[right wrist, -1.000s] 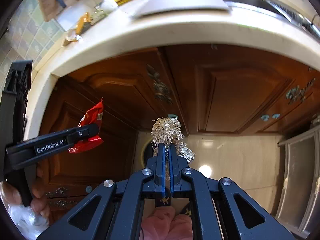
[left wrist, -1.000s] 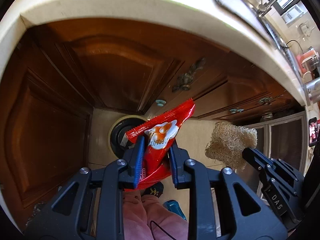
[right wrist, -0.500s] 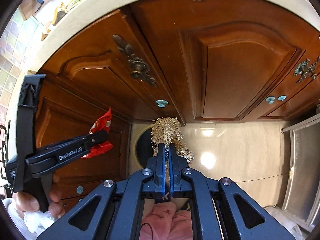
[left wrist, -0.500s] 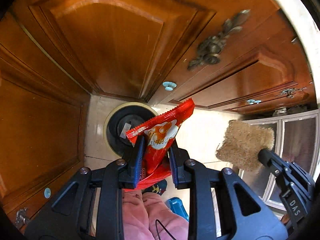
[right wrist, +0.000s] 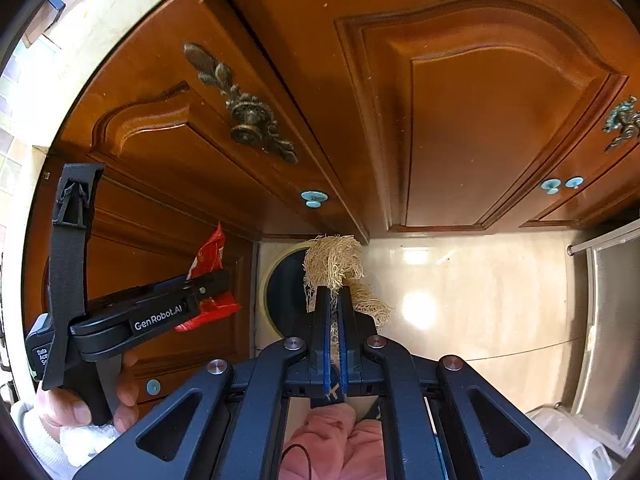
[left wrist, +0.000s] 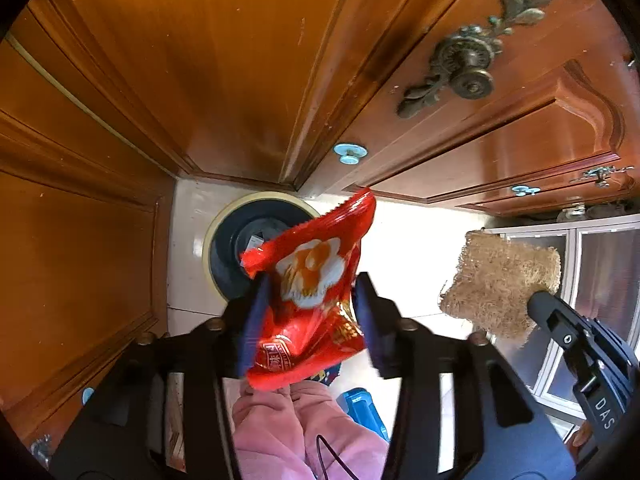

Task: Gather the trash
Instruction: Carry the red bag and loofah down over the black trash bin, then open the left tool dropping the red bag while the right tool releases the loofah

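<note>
A red snack wrapper (left wrist: 308,296) hangs between the spread fingers of my left gripper (left wrist: 314,300), which is open; the wrapper looks loose and blurred. It also shows in the right wrist view (right wrist: 208,276) at the left gripper (right wrist: 216,284). Below it on the floor stands a round trash bin (left wrist: 224,248) with a cream rim and dark inside, also in the right wrist view (right wrist: 276,292). My right gripper (right wrist: 334,300) is shut on a tan loofah scrubber (right wrist: 336,260), which also shows in the left wrist view (left wrist: 500,280), right of the bin.
Brown wooden cabinet doors (left wrist: 200,60) with an ornate metal handle (left wrist: 468,68) rise behind the bin. A glossy cream tile floor (right wrist: 480,300) lies right of it. The person's pink trouser legs (left wrist: 304,432) are below the grippers. A glass-fronted unit (left wrist: 592,272) stands at right.
Both grippers have dropped lower toward the bin, with the countertop leaving view. My left gripper's fingers have spread apart and the red wrapper has slackened between them.
</note>
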`<state>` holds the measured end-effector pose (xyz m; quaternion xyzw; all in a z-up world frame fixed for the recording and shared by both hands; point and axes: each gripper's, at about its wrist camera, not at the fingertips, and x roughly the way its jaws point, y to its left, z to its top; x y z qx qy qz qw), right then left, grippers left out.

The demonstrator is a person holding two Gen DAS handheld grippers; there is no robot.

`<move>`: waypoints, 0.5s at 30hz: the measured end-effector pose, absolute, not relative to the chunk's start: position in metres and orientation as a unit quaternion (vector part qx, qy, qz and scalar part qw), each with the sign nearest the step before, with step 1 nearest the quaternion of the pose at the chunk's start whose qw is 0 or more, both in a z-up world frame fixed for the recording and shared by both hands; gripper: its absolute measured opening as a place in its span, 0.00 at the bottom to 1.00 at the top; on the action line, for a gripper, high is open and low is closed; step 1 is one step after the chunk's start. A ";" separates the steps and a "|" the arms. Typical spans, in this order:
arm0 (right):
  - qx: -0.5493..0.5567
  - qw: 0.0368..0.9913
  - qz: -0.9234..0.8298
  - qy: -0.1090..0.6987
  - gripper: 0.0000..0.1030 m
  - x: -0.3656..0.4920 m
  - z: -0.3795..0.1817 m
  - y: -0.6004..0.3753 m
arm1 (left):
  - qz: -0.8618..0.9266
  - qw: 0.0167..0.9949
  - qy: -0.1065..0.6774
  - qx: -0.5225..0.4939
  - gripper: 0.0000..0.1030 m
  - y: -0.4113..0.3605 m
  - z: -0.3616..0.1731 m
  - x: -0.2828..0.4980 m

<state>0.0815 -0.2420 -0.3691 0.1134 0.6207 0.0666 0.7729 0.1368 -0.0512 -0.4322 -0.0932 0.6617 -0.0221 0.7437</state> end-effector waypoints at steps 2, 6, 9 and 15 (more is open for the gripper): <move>0.115 0.770 0.069 0.624 0.02 0.084 -0.376 -0.237 | -0.016 0.742 0.665 -0.085 0.52 -0.049 -0.436 0.137; 0.116 0.765 0.077 0.629 0.02 0.088 -0.389 -0.230 | -0.004 0.732 0.676 -0.087 0.52 -0.040 -0.445 0.137; 0.116 0.762 0.082 0.632 0.02 0.091 -0.398 -0.223 | 0.003 0.730 0.678 -0.090 0.52 -0.032 -0.446 0.133; 0.112 0.756 0.093 0.638 0.03 0.096 -0.413 -0.212 | 0.012 0.729 0.677 -0.105 0.52 -0.014 -0.449 0.130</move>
